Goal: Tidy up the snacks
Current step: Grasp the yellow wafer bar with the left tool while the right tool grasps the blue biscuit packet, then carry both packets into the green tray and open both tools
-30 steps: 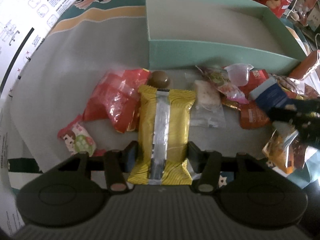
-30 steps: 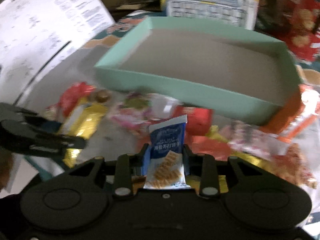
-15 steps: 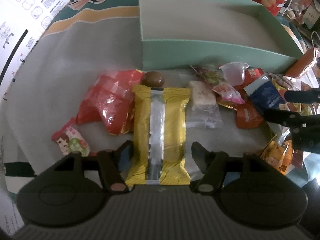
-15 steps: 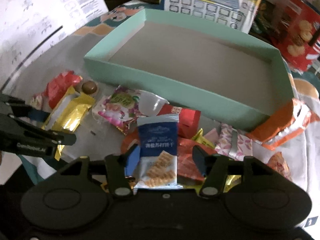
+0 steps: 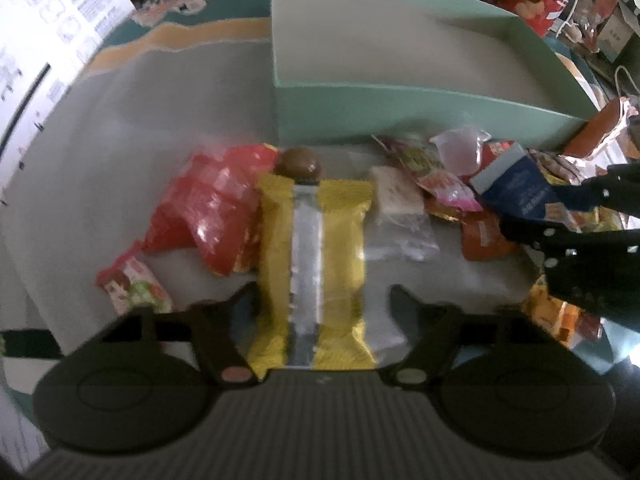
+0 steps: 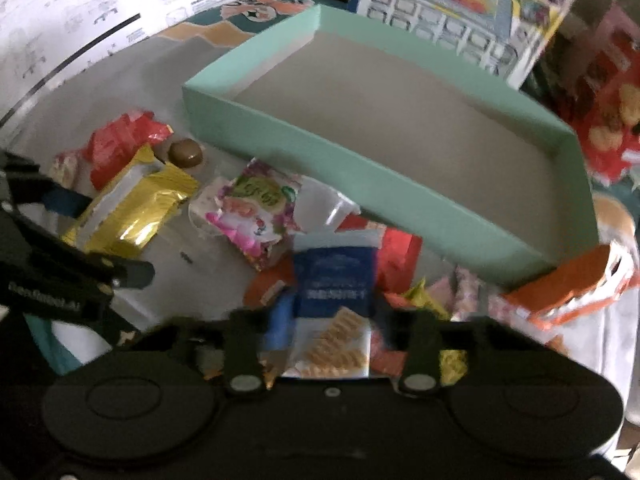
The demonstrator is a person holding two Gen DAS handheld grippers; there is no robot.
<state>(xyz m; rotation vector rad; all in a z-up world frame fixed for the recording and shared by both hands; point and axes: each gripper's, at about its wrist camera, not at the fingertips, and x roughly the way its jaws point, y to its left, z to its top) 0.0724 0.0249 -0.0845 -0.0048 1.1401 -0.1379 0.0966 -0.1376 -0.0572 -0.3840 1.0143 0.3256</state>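
Note:
A mint-green box (image 5: 420,108) stands empty at the back; it also shows in the right wrist view (image 6: 360,172). A yellow snack packet (image 5: 316,264) lies flat between the fingers of my left gripper (image 5: 324,300), which is open with gaps on both sides. My right gripper (image 6: 332,320) is open around a blue biscuit packet (image 6: 334,280), which lies on the snack pile. The yellow packet also shows in the right wrist view (image 6: 136,212), and the blue packet in the left wrist view (image 5: 520,188).
Loose snacks lie in front of the box: a red packet (image 5: 212,212), a brown ball (image 5: 300,164), a clear-wrapped white bar (image 5: 400,200), a pink packet (image 6: 256,212), an orange packet (image 6: 568,288). Printed boxes (image 6: 460,12) stand behind.
Both grippers have opened. The left let go of the yellow packet, the right let go of the blue packet, and both packets now lie on the table.

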